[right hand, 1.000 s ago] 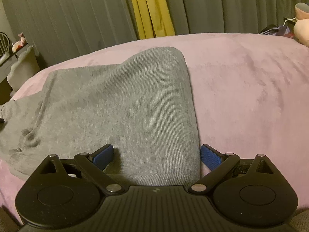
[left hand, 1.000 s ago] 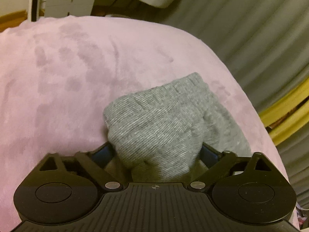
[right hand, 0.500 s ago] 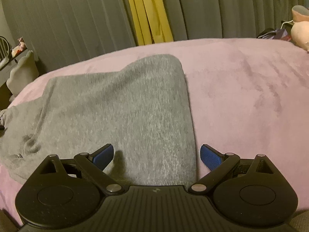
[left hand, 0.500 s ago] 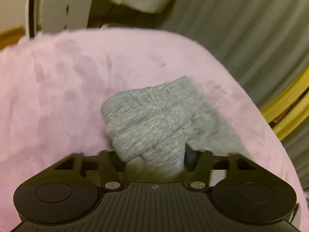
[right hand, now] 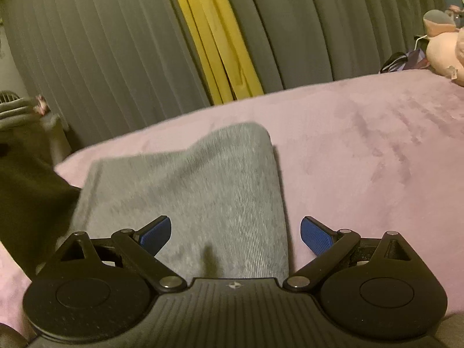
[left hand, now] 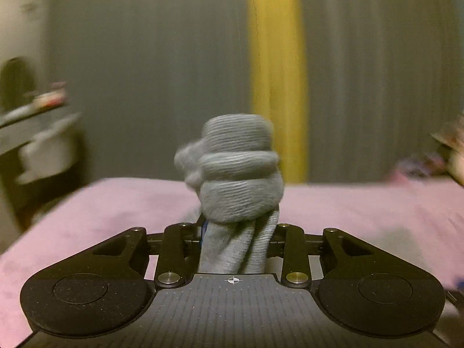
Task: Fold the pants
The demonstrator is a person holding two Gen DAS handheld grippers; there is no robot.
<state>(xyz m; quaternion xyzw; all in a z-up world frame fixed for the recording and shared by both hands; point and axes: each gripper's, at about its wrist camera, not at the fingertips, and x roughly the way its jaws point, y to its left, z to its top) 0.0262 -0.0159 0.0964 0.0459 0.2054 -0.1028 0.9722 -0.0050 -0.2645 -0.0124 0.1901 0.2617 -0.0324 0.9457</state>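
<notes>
The grey knit pants lie on a pink bed. My left gripper is shut on a bunched end of the pants and holds it up off the bed; the view is blurred. My right gripper is open, its blue pads on either side of the pants' near edge, low over the cloth. The far end of the pants rises toward the upper left in the right wrist view.
Grey curtains with a yellow strip hang behind the bed. A pink plush toy and dark items lie at the bed's far right. A shelf with small objects stands at the left.
My left gripper closed on the pants' end and lifted it, swinging to face the curtains. My right gripper stayed open and shifted slightly over the pants.
</notes>
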